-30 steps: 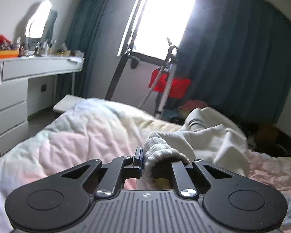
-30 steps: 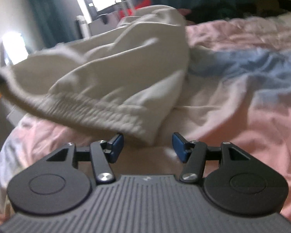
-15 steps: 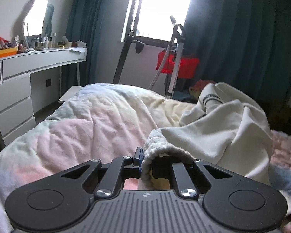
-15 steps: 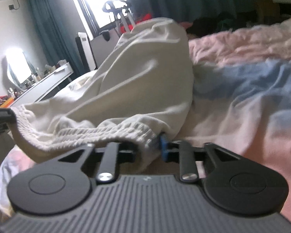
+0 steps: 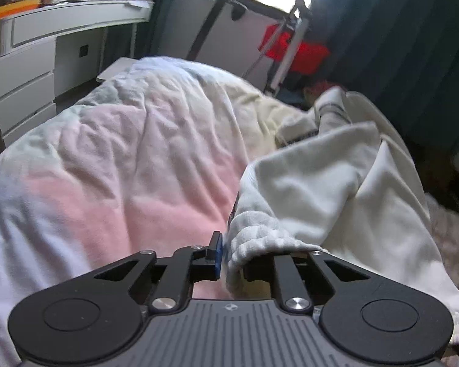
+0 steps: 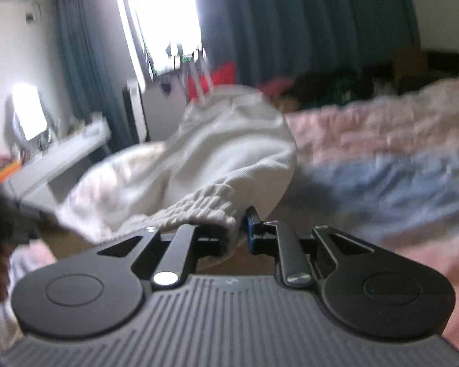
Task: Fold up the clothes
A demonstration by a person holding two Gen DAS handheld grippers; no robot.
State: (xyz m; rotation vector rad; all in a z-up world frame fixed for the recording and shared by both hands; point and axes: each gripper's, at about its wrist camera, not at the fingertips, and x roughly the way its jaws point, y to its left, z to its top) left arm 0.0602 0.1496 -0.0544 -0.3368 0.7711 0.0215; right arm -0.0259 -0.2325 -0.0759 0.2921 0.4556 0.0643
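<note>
The right wrist view is smeared by motion blur, so the far end of the garment (image 6: 229,150) and the things along the wall are hard to make out. In both views the gripper bodies cut off the near part of the bed, and the gathered waistband covers one finger of each gripper, so only one blue pad (image 5: 218,255) shows on the left and one (image 6: 251,229) on the right. A dark blurred shape at the left edge of the right wrist view cannot be identified.

The garment (image 5: 336,189) is a cream-white, thick knit piece with a ribbed elastic waistband (image 5: 260,238); a striped cuff shows at its far end. It is rumpled, with deep folds.

It lies on the quilt (image 5: 122,168), a pink, white and blue one covering the bed, toward the far side from the desk (image 5: 70,21). Its long axis runs from the waistband at the grippers away toward the curtains (image 5: 397,46), cuff end farthest off.

The left gripper (image 5: 229,257) is pinched on the waistband. The right gripper (image 6: 240,232) is likewise clamped on the waistband (image 6: 205,205), which stretches off to the left of that view.
</note>
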